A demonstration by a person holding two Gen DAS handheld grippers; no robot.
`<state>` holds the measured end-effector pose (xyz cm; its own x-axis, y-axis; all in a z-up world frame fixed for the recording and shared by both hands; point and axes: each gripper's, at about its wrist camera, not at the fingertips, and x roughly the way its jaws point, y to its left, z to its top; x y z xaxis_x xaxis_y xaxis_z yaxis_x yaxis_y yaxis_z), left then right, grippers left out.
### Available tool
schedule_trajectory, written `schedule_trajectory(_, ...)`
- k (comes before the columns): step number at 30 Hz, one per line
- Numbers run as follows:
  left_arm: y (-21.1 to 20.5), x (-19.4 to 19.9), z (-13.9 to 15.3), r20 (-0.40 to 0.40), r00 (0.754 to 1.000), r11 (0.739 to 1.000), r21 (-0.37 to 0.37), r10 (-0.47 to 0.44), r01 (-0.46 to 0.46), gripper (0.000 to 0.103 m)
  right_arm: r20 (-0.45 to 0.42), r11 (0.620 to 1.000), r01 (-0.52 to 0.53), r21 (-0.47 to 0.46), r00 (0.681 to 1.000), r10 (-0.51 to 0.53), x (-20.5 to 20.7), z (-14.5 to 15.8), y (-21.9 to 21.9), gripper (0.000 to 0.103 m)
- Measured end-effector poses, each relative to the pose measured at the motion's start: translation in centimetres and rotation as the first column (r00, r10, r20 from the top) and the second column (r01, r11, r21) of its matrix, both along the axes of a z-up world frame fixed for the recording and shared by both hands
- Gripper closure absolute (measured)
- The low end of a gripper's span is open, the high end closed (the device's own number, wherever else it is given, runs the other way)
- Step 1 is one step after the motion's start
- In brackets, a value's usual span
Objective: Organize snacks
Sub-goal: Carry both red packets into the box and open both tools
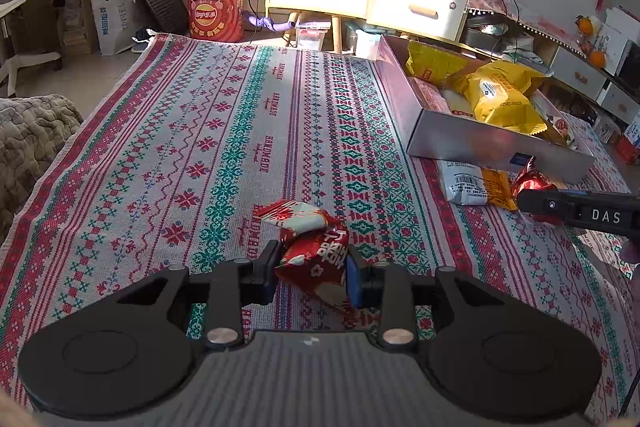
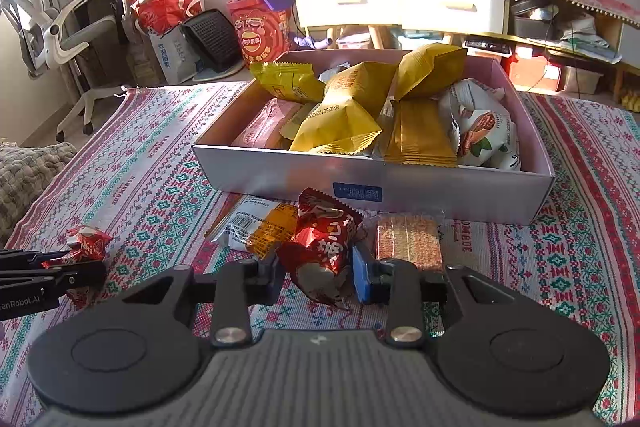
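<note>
My left gripper (image 1: 310,273) is shut on a red snack packet (image 1: 320,259) low over the patterned tablecloth. A second red-and-white packet (image 1: 294,214) lies just beyond it. My right gripper (image 2: 318,273) is shut on another red snack packet (image 2: 324,247), in front of the silver box (image 2: 372,183). The box holds several yellow, pink and white snack bags (image 2: 340,119). In the left wrist view the box (image 1: 460,141) stands at the right, and the right gripper's arm (image 1: 580,213) comes in from the right edge.
A white-and-orange packet (image 2: 256,227) and a clear-wrapped brown bar (image 2: 408,239) lie on the cloth against the box front. The left gripper's arm (image 2: 36,283) shows at the left edge. Shelves, bags and a chair stand beyond the table.
</note>
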<state>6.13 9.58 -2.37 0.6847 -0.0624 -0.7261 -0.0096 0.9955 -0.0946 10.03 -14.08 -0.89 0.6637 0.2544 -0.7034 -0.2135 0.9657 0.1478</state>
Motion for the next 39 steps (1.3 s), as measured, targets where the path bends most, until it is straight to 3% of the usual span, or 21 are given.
schedule_trajectory(19,-1.5,1.3,1.7,0.012,1.0,0.999,-0.044,-0.026,0.026,0.064,0.007,0.996,0.008,0.091,1.0,-0.009,-0.7,2.4,-1.1,0.074)
schedule_trajectory(26,-3.1,4.5,3.7,0.061,0.997,0.995,-0.088,-0.049,0.055,0.064,0.042,0.985,0.1,0.14,0.993,-0.107,0.6,4.5,-4.7,0.074)
schedule_trajectory(32,-5.7,8.2,5.3,0.131,0.987,0.987,-0.122,-0.093,0.109,0.064,0.029,0.967,0.178,0.183,0.982,-0.186,3.6,4.2,-6.6,0.074)
schedule_trajectory(39,-8.4,11.4,3.9,0.137,0.98,0.984,-0.084,-0.146,0.159,0.064,0.01,0.969,0.174,0.173,0.984,-0.178,5.6,3.0,-5.9,0.074)
